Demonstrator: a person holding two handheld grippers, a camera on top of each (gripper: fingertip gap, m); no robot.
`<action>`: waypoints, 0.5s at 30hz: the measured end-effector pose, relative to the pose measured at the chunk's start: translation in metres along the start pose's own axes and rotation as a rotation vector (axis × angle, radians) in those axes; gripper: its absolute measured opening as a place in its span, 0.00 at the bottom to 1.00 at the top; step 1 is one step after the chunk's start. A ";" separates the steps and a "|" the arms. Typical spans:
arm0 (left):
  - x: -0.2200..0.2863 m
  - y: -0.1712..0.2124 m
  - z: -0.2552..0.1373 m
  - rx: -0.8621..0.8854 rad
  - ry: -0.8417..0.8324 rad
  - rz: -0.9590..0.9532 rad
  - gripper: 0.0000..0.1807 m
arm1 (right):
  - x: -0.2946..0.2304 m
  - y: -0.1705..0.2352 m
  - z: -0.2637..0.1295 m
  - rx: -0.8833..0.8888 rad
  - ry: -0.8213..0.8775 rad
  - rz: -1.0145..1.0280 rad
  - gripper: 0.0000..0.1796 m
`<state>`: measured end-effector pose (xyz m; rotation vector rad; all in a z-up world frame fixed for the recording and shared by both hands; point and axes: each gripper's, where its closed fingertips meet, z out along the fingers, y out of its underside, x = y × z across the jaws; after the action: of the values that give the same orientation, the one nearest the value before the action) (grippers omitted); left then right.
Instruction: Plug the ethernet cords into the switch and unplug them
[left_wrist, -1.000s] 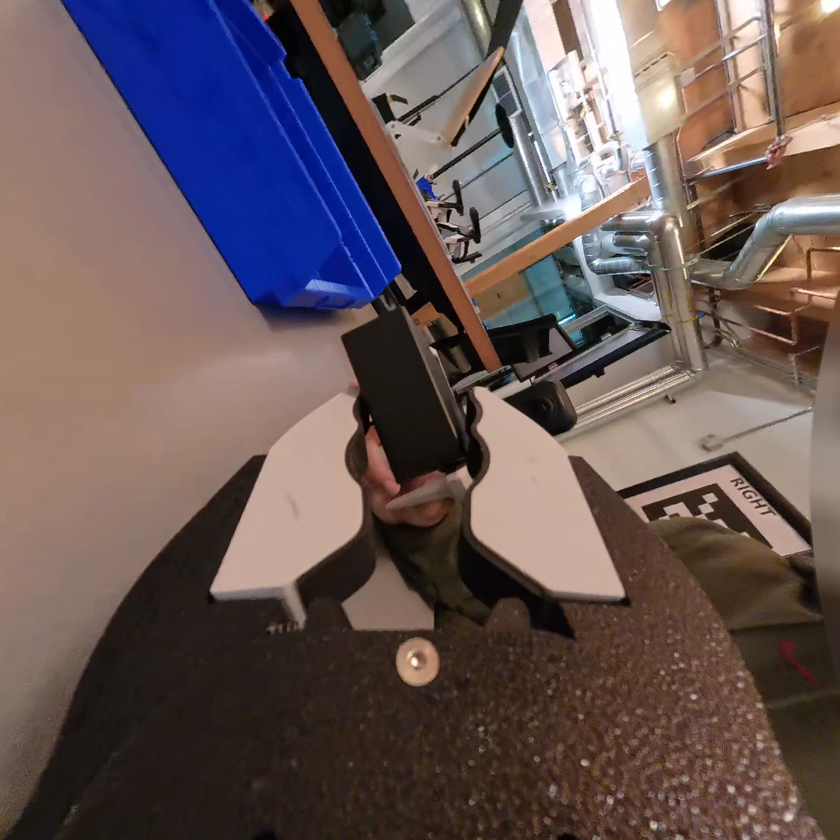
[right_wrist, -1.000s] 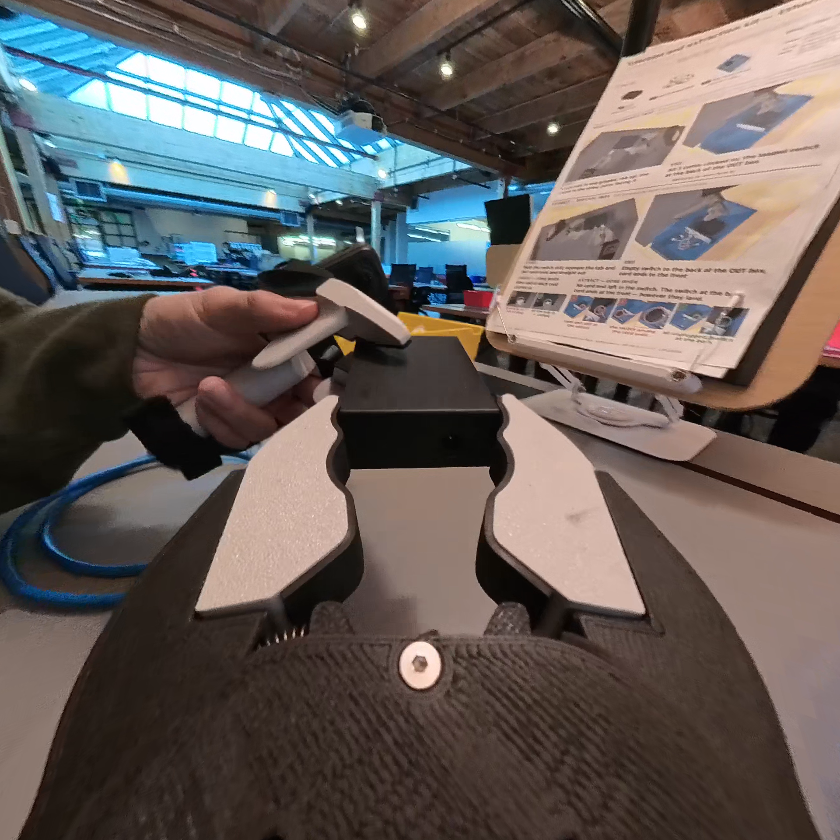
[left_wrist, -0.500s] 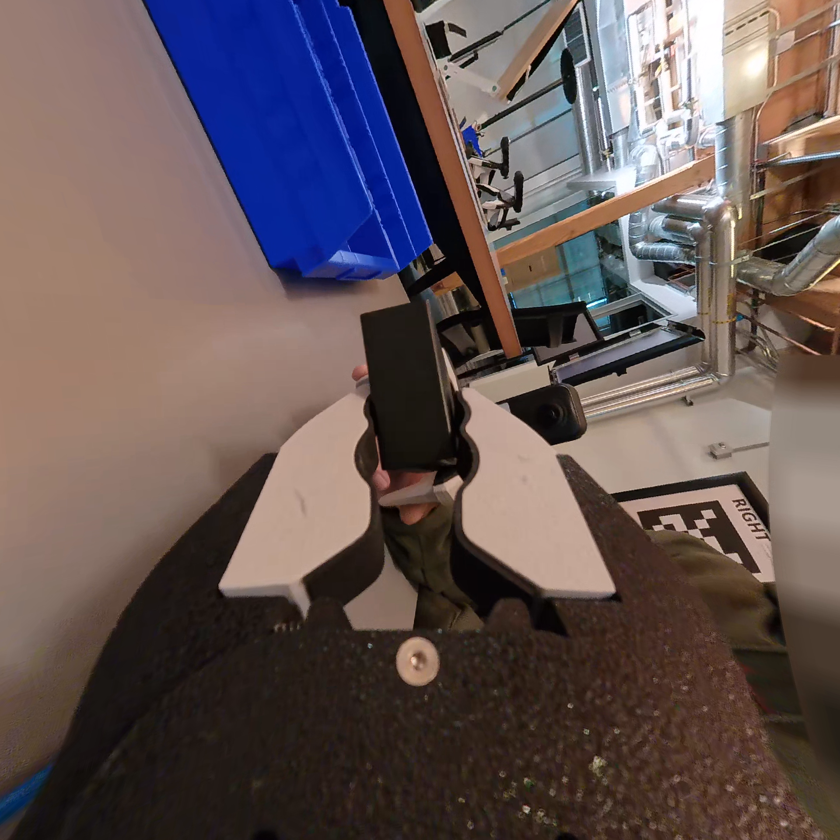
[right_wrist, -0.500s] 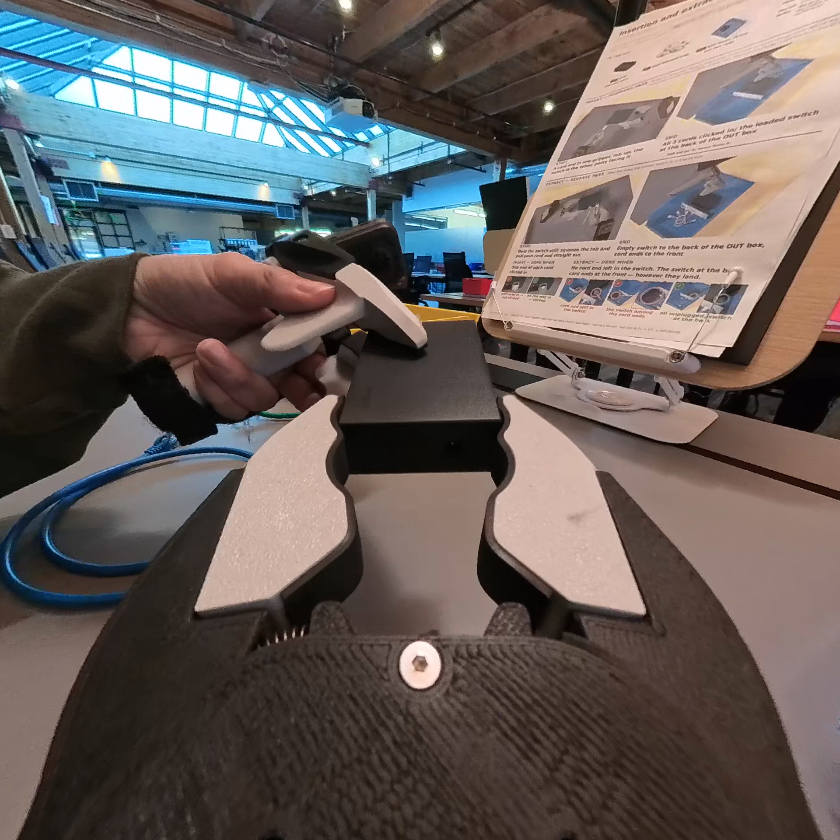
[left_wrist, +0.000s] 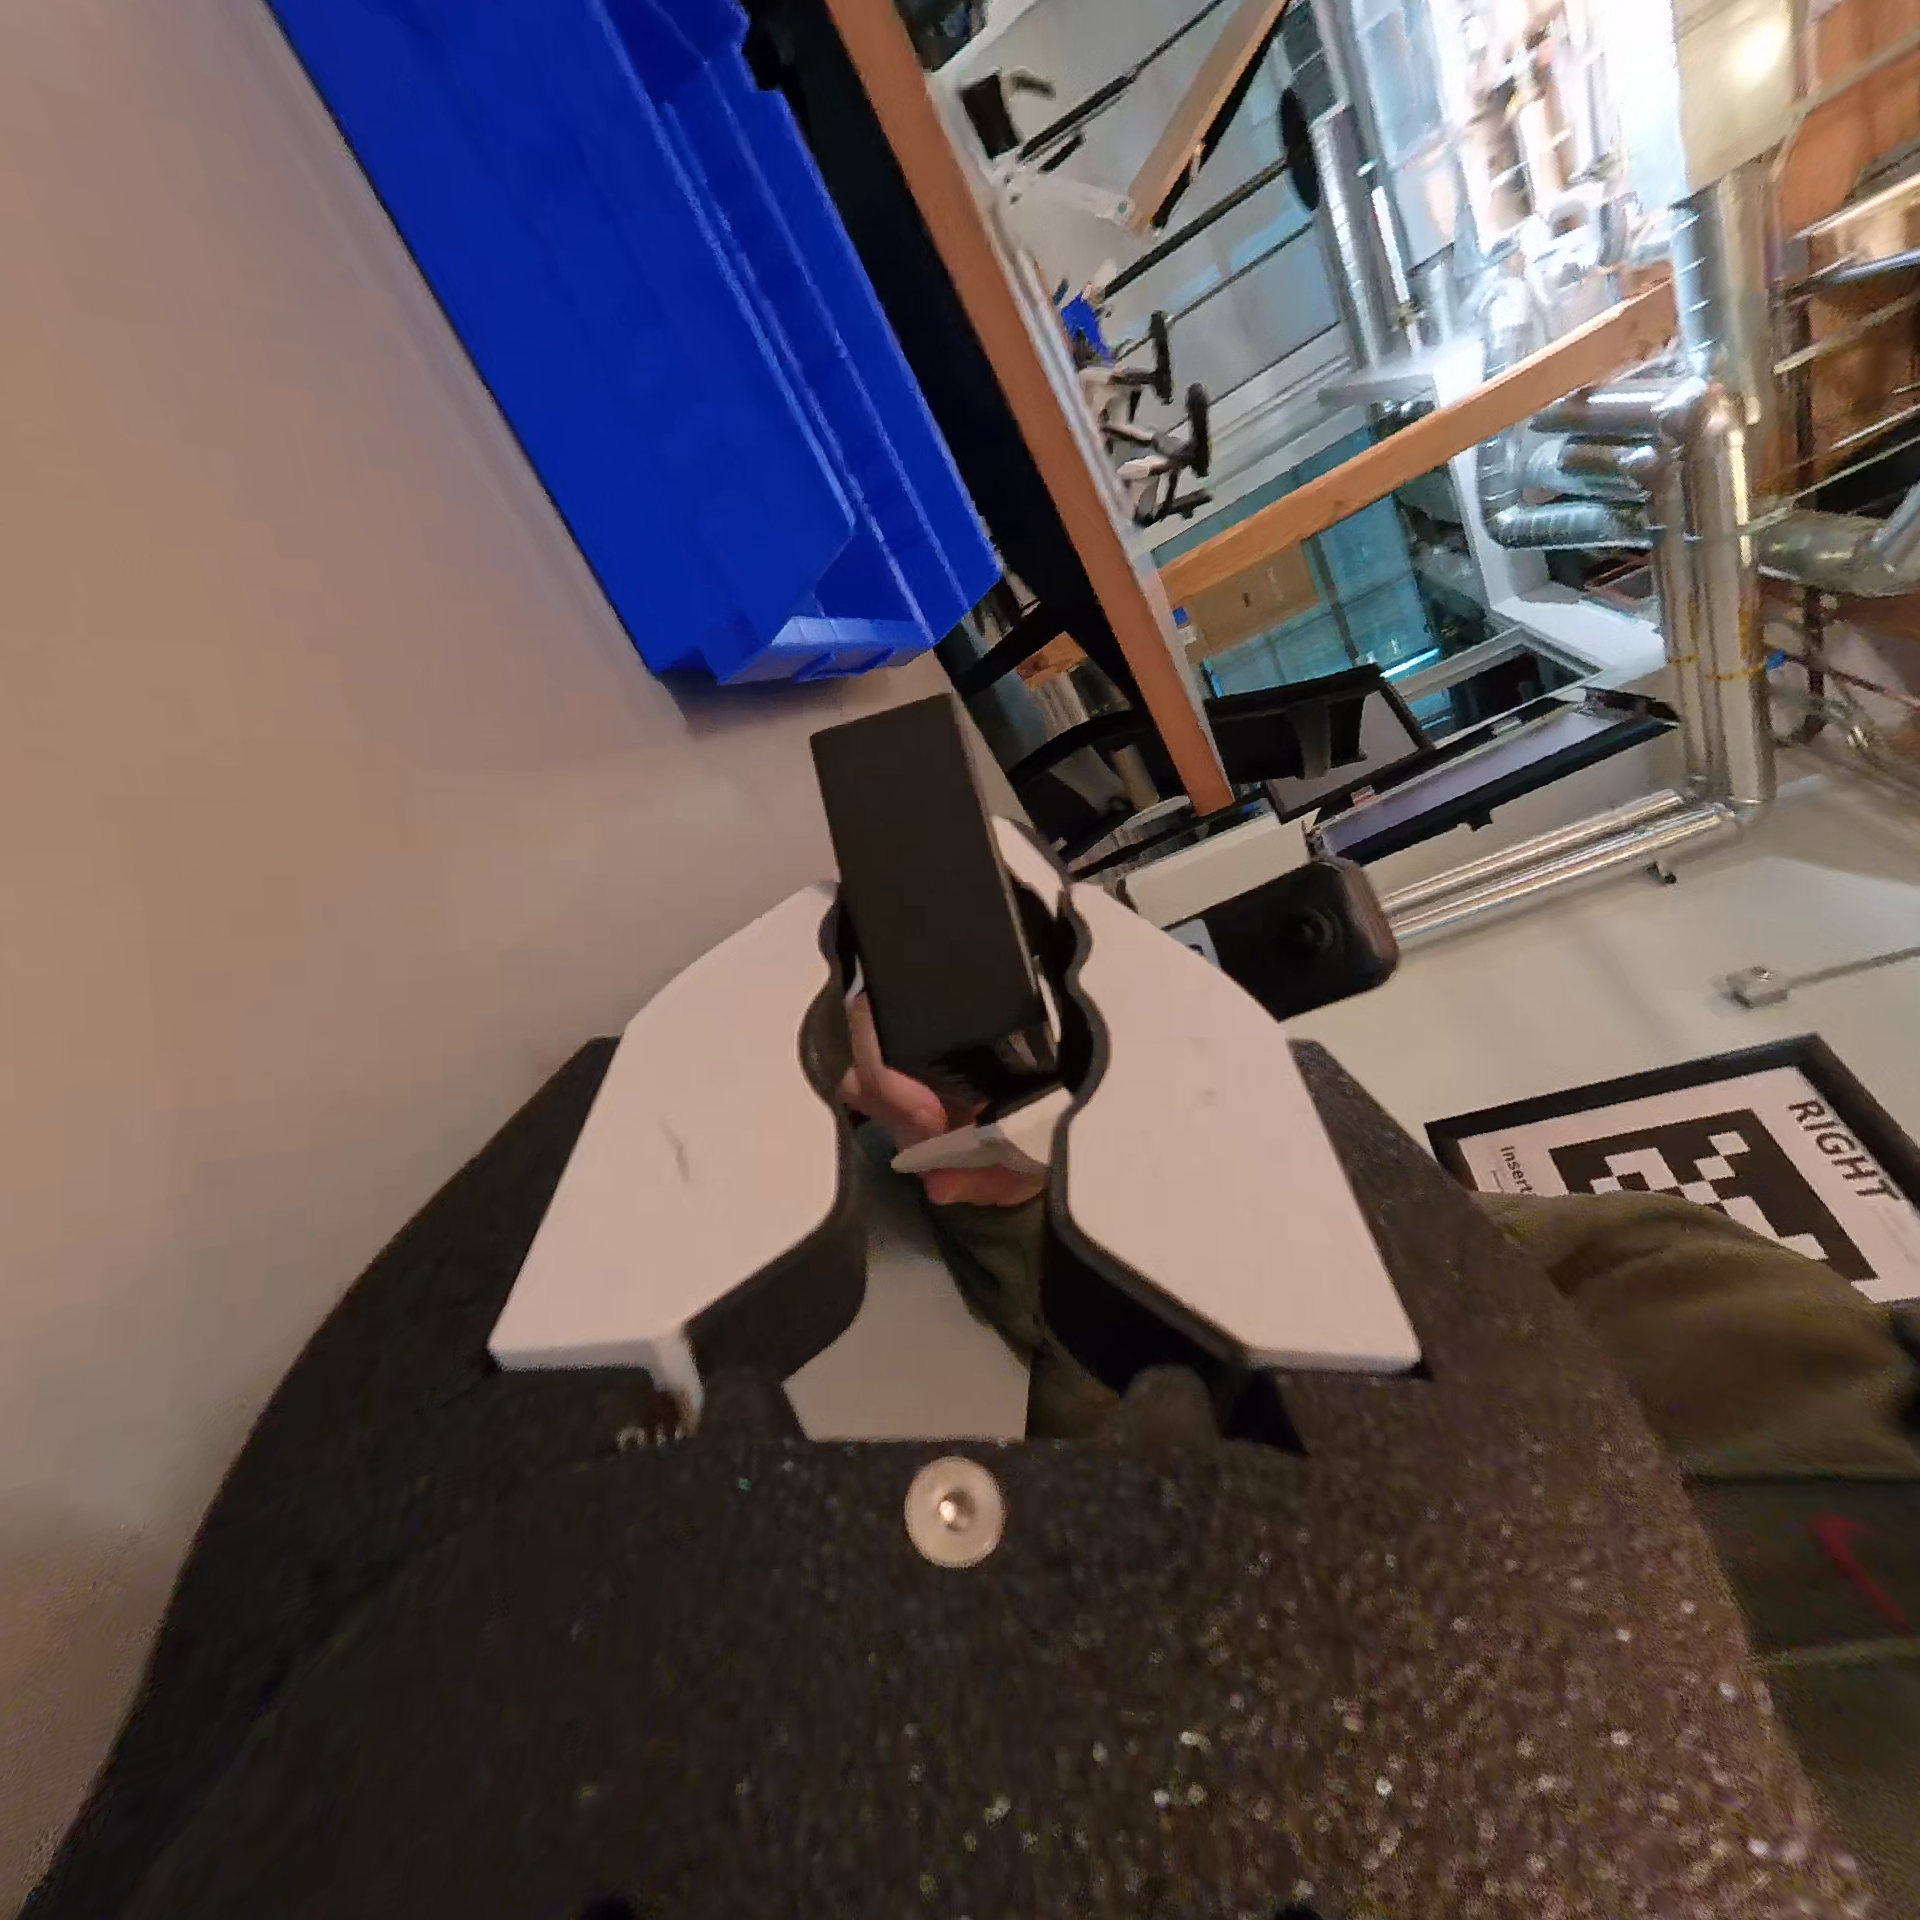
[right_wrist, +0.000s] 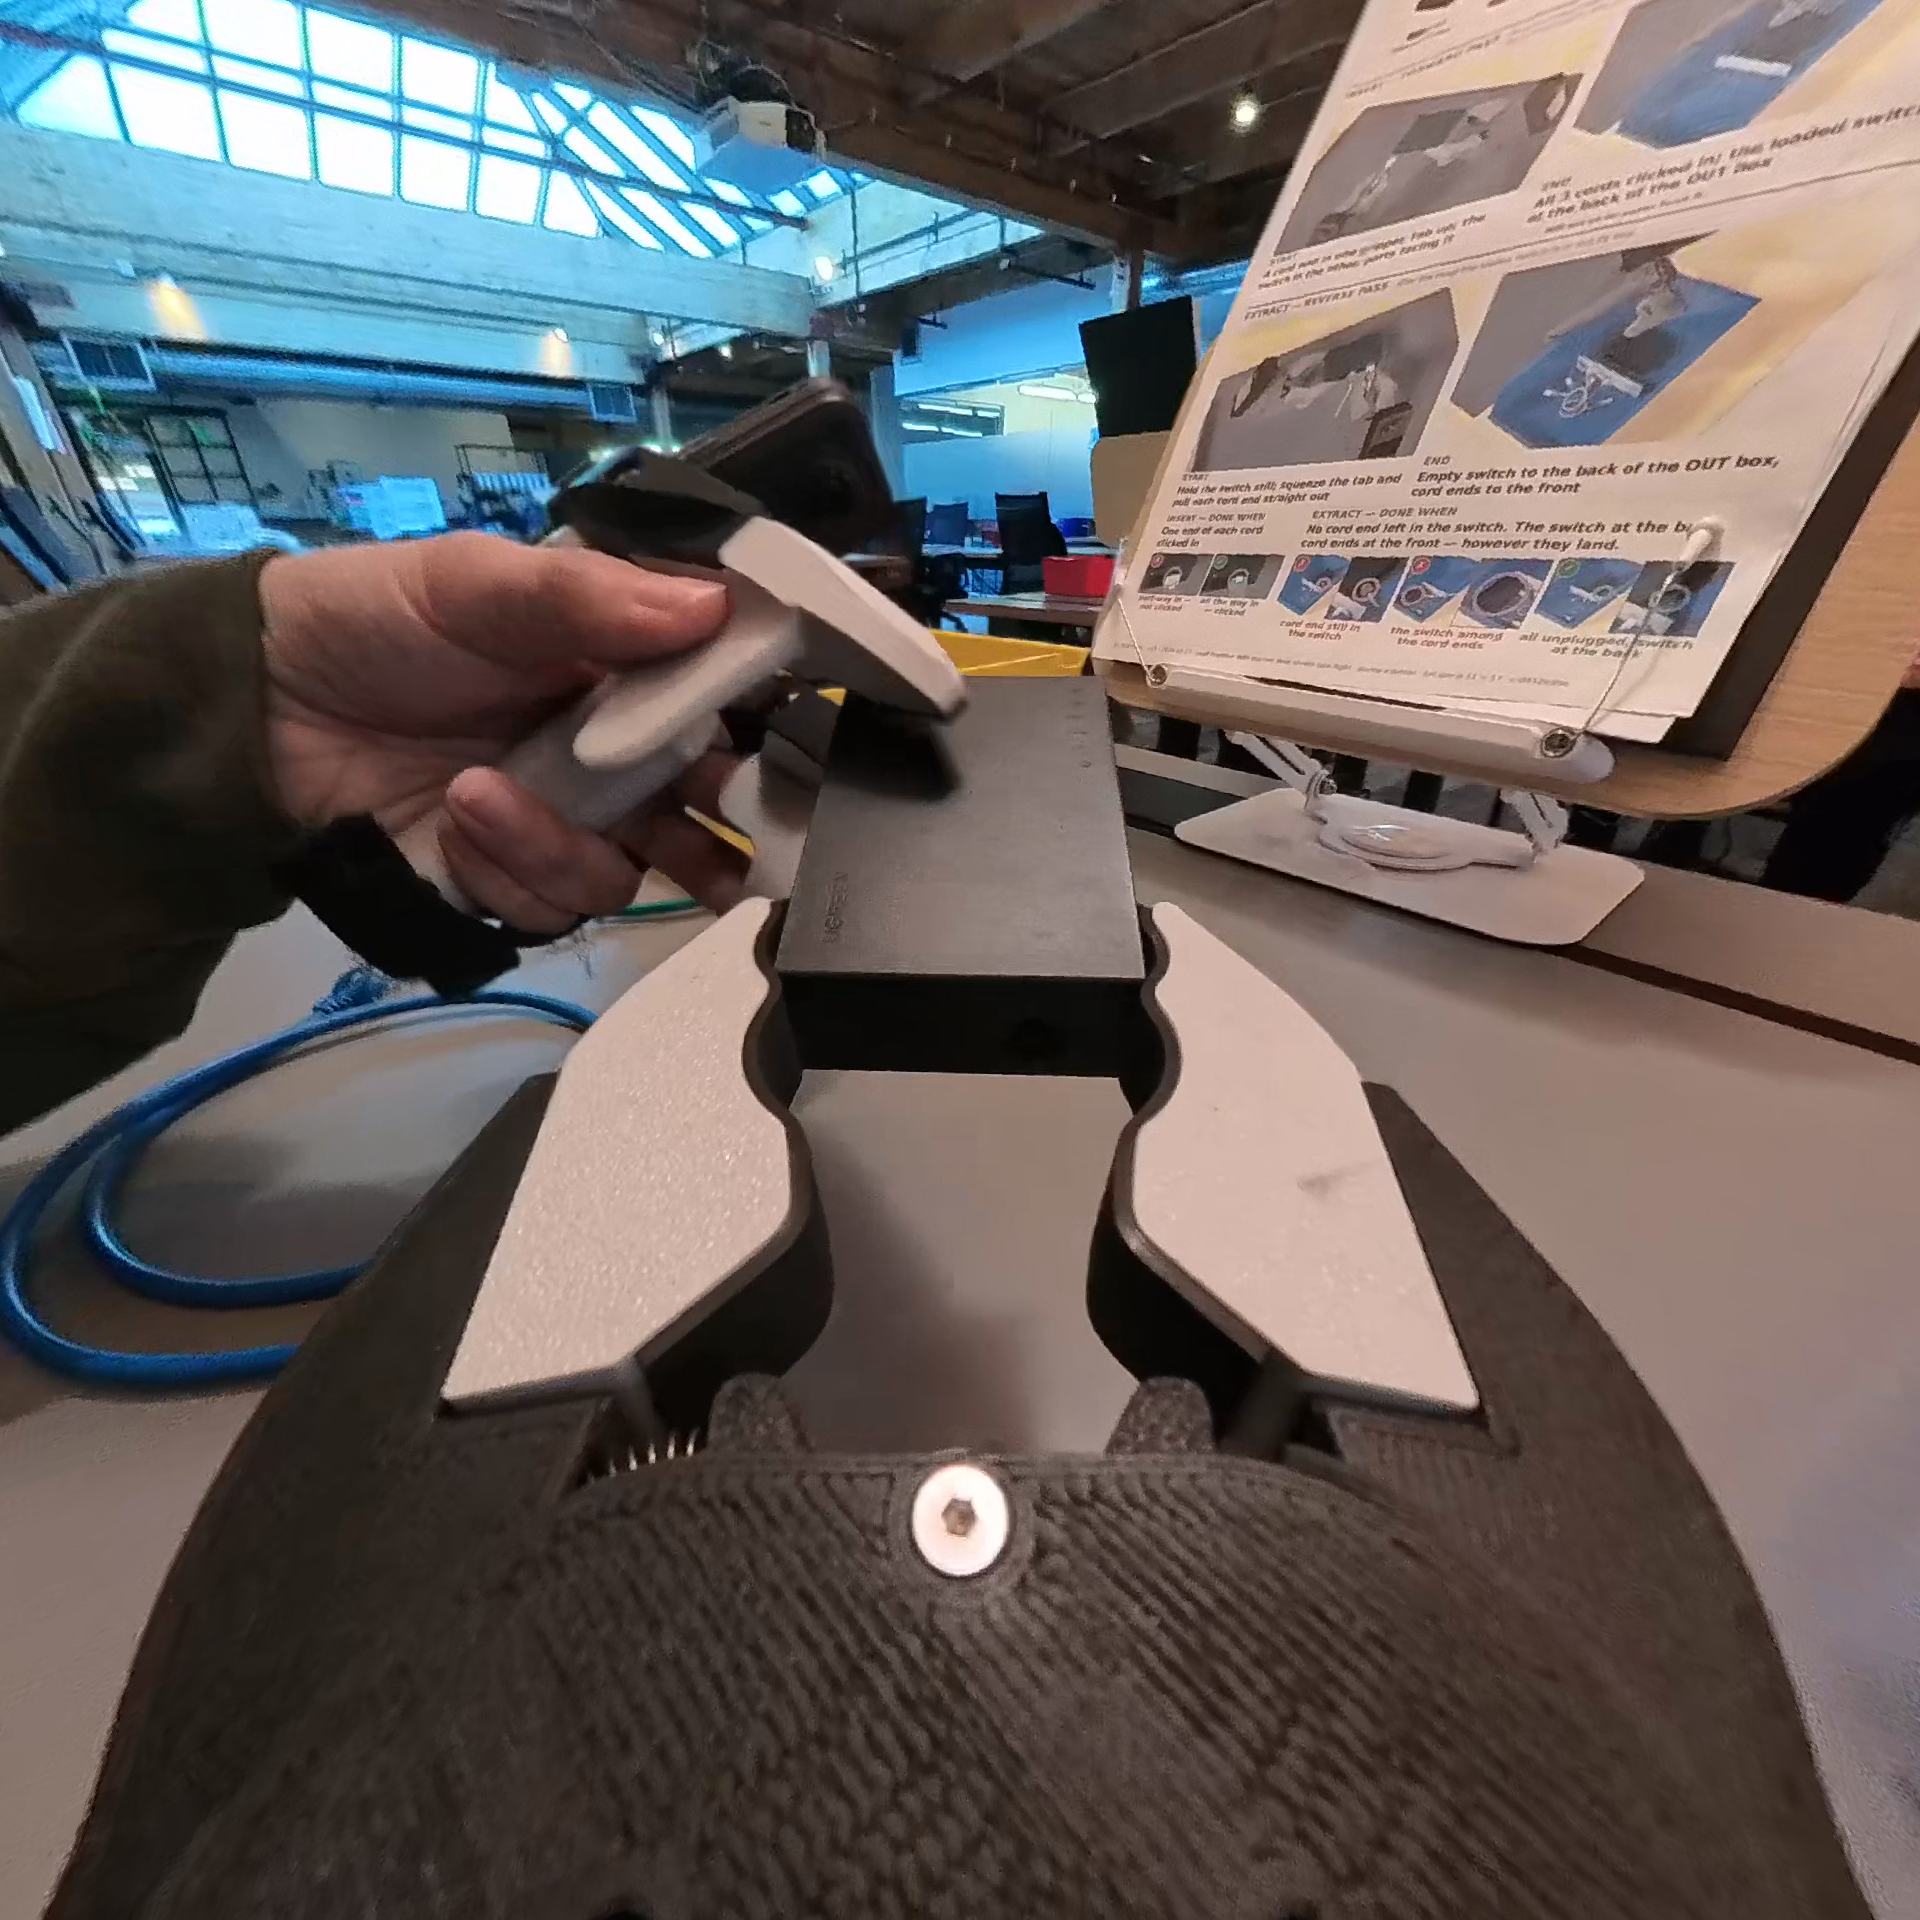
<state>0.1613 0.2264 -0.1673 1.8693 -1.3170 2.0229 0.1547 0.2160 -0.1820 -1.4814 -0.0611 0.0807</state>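
Flat matte-black switch (right_wrist: 961, 873) held off the grey table (right_wrist: 1558, 1122) — right gripper (right_wrist: 961, 1013) clamped on its near end, left gripper (left_wrist: 951, 971) clamped on the far end; blue cord (right_wrist: 156, 1247) coiled by the table's left edge.

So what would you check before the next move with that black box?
1. Right hand-held gripper clamps the switch: ok.
2. Left hand-held gripper firm on its far end: cannot tell.
3. Cord picked up: not ok; the blue cord lies on the table.
4. Switch ports clear: cannot tell.
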 end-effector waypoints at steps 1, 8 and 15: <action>0.002 -0.003 -0.001 0.024 0.011 0.008 0.22 | 0.003 -0.001 -0.001 0.011 -0.002 0.028 0.34; 0.001 -0.016 -0.025 0.105 -0.081 0.160 0.23 | 0.010 -0.001 -0.001 0.012 -0.010 0.107 0.34; -0.010 0.013 -0.069 -0.044 -0.379 0.458 0.20 | 0.022 0.002 0.003 -0.008 0.047 0.090 0.34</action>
<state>0.1032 0.2663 -0.1745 2.1632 -2.0305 1.8414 0.1761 0.2214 -0.1835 -1.4938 0.0438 0.1187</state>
